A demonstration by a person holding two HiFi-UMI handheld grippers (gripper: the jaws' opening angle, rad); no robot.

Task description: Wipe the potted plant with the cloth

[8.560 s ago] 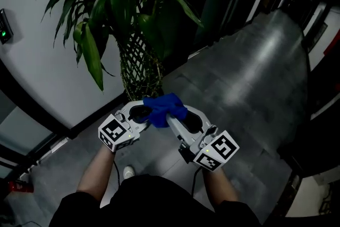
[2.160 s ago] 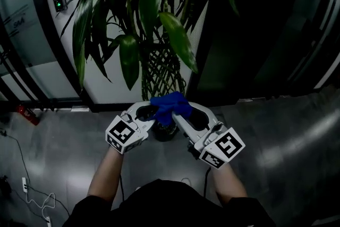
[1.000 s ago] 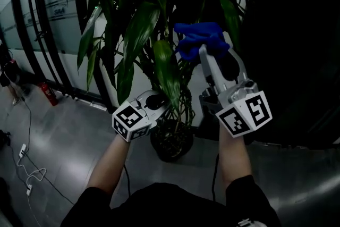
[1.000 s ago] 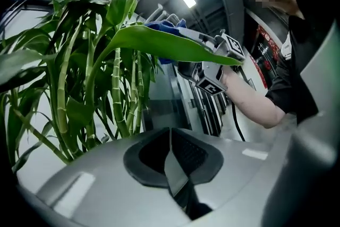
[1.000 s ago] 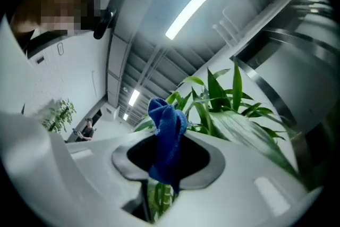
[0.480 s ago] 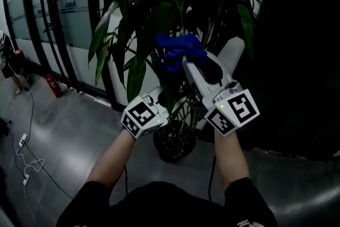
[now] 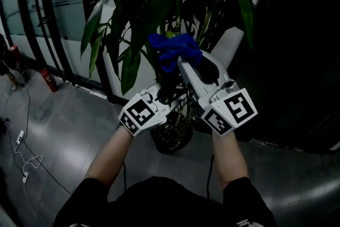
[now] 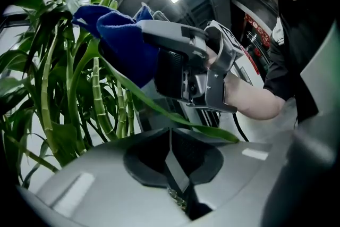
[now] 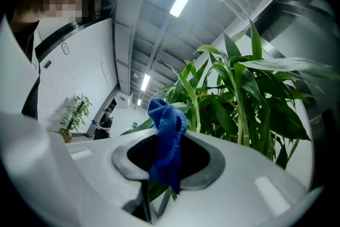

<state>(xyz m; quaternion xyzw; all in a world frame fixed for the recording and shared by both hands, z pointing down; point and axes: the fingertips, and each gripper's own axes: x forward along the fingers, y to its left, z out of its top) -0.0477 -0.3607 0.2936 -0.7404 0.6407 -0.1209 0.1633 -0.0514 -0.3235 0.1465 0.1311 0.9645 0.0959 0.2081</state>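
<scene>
The right gripper [image 7: 183,64] is pinching the blue cloth [image 7: 172,49] among the foliage of the potted plant [image 7: 143,2]. The left gripper [image 7: 159,95], jaws pressed together, is apparently steadying a long leaf [image 8: 139,95]. Wiping is beginning; next, the cloth needs drawing along that leaf.

Clothing: I see a dark top [image 7: 159,202] with dark sleeves [image 7: 87,195] that stop short of the forearms.
Left gripper [image 7: 166,94]: pale grey moulded shell with a dark oval recess behind the jaws.
Right gripper [image 7: 179,61]: same grey shell, long and tapered, with a black inset on top.
Marker cubes [image 7: 141,114]: white faces with black square markers, one by each hand.
Cables [image 7: 124,173]: a thin black lead under each forearm.
</scene>
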